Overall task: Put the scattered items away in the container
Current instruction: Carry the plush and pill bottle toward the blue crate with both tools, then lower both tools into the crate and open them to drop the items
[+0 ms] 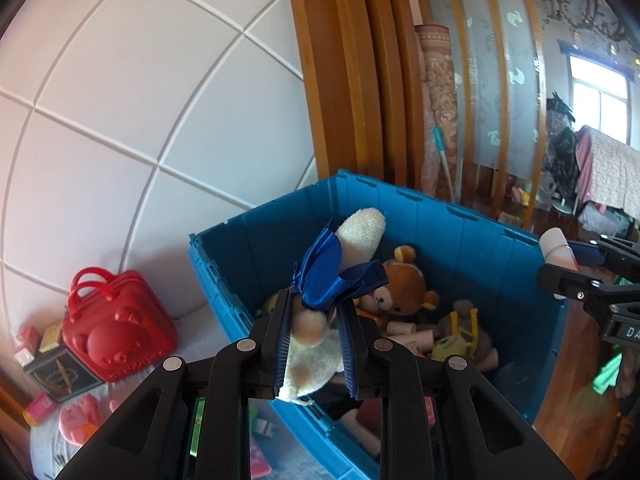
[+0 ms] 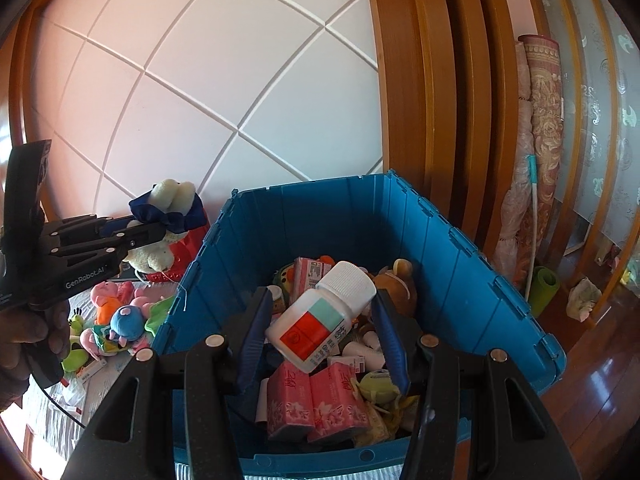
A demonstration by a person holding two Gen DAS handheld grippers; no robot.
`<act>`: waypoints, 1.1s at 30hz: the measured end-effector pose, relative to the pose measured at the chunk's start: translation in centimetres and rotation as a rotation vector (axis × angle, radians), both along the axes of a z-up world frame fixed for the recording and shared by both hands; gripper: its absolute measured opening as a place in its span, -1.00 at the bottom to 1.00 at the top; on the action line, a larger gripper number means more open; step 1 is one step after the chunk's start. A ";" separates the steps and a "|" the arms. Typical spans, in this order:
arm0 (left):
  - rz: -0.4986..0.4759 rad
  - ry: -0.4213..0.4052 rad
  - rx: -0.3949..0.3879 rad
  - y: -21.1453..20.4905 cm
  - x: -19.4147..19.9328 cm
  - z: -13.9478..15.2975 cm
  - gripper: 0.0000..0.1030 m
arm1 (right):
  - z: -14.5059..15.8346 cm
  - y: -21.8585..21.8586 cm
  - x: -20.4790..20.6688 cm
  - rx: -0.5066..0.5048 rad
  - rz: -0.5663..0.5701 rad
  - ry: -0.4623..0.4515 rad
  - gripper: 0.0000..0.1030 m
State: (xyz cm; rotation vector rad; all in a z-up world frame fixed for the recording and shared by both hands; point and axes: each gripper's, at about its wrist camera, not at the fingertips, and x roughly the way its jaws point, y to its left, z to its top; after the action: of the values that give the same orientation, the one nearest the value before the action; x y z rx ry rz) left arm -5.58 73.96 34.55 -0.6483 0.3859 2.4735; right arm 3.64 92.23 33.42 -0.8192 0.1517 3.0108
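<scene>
Bin [image 2: 460, 248] sits below both grippers: my left fingers [image 1: 280, 332] pinch a plush [image 1: 320, 312], my right fingers [image 2: 252, 332] are spread around a bottle [image 2: 320, 316].

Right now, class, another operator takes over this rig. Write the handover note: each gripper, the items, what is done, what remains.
Left gripper: shut on the cream plush with blue bow, at the blue crate rim.
Right gripper: the white pill bottle sits tilted between its fingers over the crate; whether it is clamped is unclear.
Done: the brown bear, pink packs and small items are in the crate.
Left: release both; collect the plush toys beside the crate.
</scene>
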 end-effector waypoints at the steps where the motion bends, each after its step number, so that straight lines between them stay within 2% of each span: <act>1: -0.004 -0.002 -0.001 0.3 0.0 0.0 -0.58 | 0.0 0.2 0.0 -0.001 -0.003 0.000 -0.02; 33: -0.051 -0.016 -0.003 4.7 -1.6 0.1 -0.56 | -0.9 3.2 -2.1 0.010 -0.036 -0.034 -0.02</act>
State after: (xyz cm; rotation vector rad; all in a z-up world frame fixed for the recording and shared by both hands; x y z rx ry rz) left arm -7.16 78.69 34.63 -0.6514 0.3947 2.4187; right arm 1.51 95.45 32.52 -0.8572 0.1484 2.9592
